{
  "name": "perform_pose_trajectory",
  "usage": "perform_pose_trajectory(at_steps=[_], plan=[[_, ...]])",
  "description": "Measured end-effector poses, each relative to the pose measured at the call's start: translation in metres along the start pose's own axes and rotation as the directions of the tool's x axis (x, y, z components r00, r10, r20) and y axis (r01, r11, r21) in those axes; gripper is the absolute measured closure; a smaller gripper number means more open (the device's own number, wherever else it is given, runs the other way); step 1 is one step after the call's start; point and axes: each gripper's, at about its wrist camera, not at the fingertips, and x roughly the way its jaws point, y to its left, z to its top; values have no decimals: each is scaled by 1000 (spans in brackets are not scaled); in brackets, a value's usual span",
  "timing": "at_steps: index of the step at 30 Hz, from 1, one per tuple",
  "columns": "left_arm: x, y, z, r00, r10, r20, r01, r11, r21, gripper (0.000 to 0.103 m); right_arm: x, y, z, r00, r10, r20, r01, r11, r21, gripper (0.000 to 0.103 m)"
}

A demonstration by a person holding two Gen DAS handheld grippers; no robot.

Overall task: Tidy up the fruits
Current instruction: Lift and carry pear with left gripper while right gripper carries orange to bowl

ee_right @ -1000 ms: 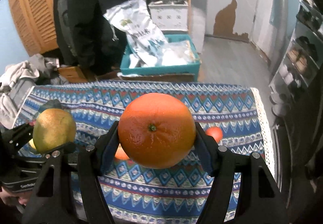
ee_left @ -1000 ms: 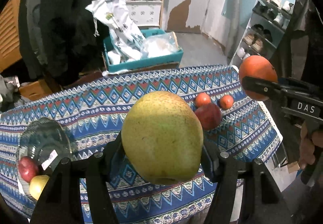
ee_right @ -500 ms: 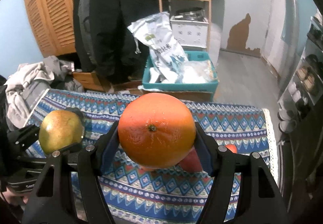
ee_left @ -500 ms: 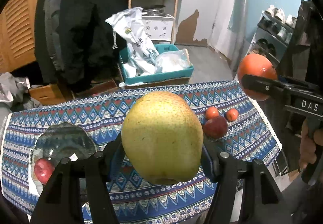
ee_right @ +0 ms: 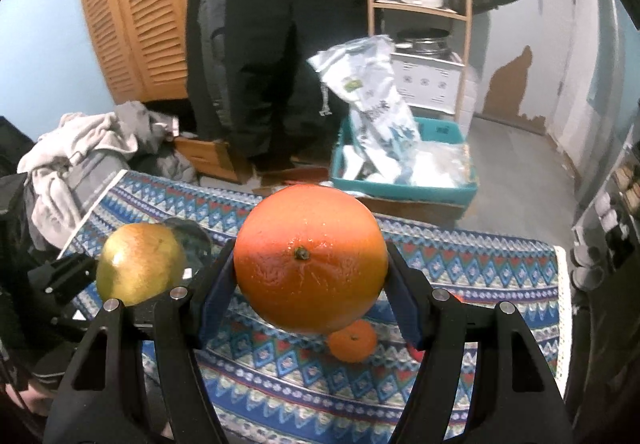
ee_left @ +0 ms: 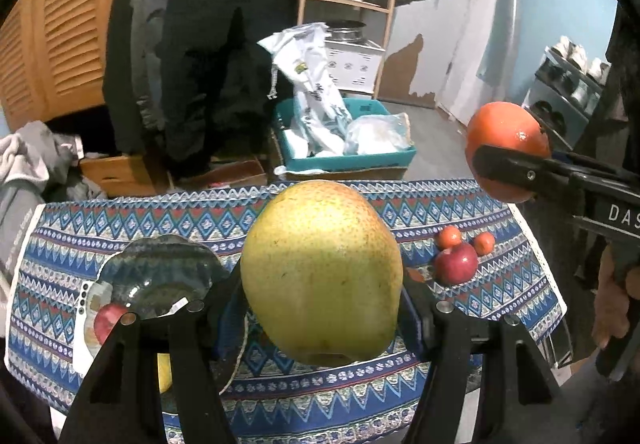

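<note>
Left gripper point(ee_left: 320, 308) clamped on pear point(ee_left: 320, 272), frame centre, held above the patterned tablecloth point(ee_left: 400, 203). Right gripper point(ee_right: 308, 292) clamped on orange point(ee_right: 310, 258), also airborne. Glass dish point(ee_left: 160, 276) lower left holds a red apple point(ee_left: 106, 322). Another apple point(ee_left: 456, 264) and two small oranges point(ee_left: 448, 236) sit at right on the cloth.

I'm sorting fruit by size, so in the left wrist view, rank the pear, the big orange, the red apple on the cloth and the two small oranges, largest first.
1. pear, though it sits nearest the camera
2. big orange
3. red apple
4. two small oranges, which look alike
</note>
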Motion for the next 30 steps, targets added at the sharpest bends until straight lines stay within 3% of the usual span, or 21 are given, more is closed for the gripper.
perform_pose_trajectory(at_steps=[12,30], plan=[[2,50,-2,999,37,-3,-37,996,-84,37,42,48,10,997,61,-54,-64,997,-38,34],[39,134,-29,984,132,-122,-155,967,-202,37,137,102,9,970,150,-190,-158,987,-30,34]])
